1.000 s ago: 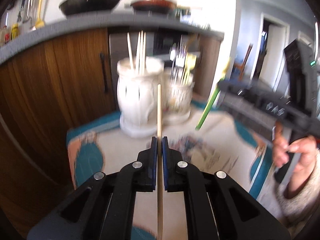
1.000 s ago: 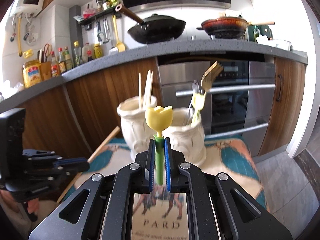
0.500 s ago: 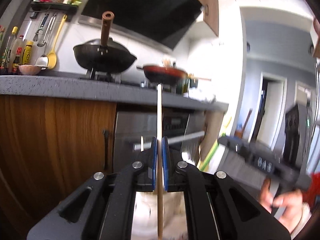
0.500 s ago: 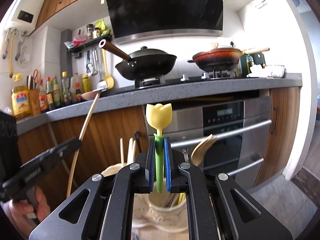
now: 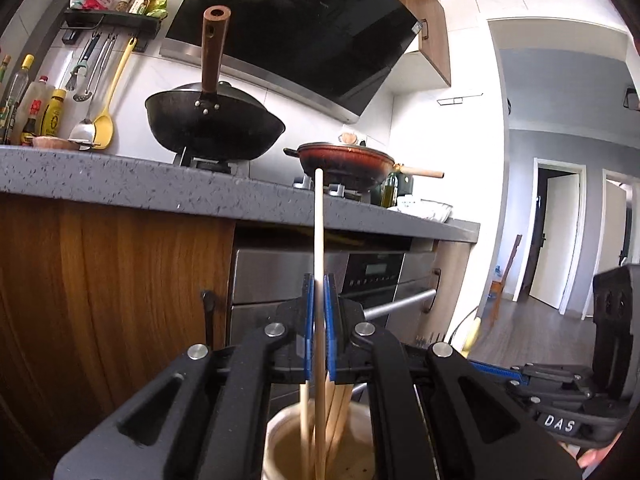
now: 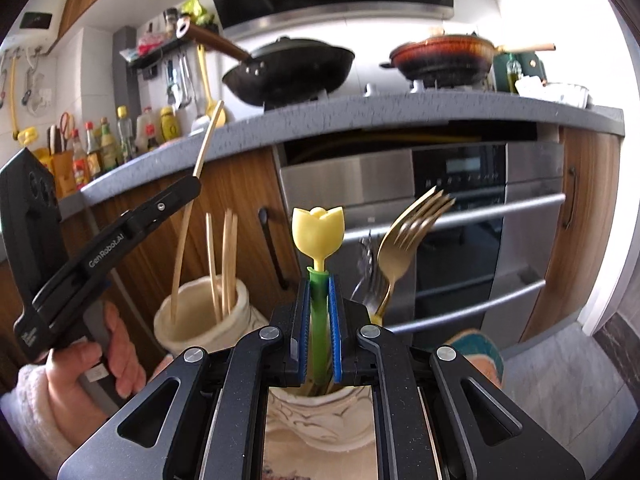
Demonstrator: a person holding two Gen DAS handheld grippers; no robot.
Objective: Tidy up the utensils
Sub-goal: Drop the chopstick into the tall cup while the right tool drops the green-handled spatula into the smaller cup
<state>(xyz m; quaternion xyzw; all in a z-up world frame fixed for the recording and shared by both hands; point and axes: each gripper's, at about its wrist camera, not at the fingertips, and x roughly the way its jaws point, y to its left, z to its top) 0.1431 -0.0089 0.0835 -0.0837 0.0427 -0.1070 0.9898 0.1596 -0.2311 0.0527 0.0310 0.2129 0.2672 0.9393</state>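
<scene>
My left gripper (image 5: 319,332) is shut on a wooden chopstick (image 5: 318,240) held upright, its lower end down inside a cream ceramic holder (image 5: 276,436) with several other chopsticks. The right wrist view shows that holder (image 6: 176,328) and the chopstick (image 6: 200,172) in the left gripper (image 6: 188,188). My right gripper (image 6: 319,332) is shut on the green stem of a yellow tulip-topped utensil (image 6: 318,232), its lower end in a second cream holder (image 6: 320,420) that also holds a gold fork (image 6: 404,240).
A wooden cabinet front (image 6: 236,200) and steel oven (image 6: 460,208) stand right behind the holders under a grey counter (image 6: 360,112). A black wok (image 5: 214,120) and red pan (image 5: 344,162) sit on the hob. A patterned mat (image 6: 476,348) lies under the holders.
Both grippers have come down over the holders. The chopstick's lower end is now inside the left holder and the tulip utensil's end inside the right one.
</scene>
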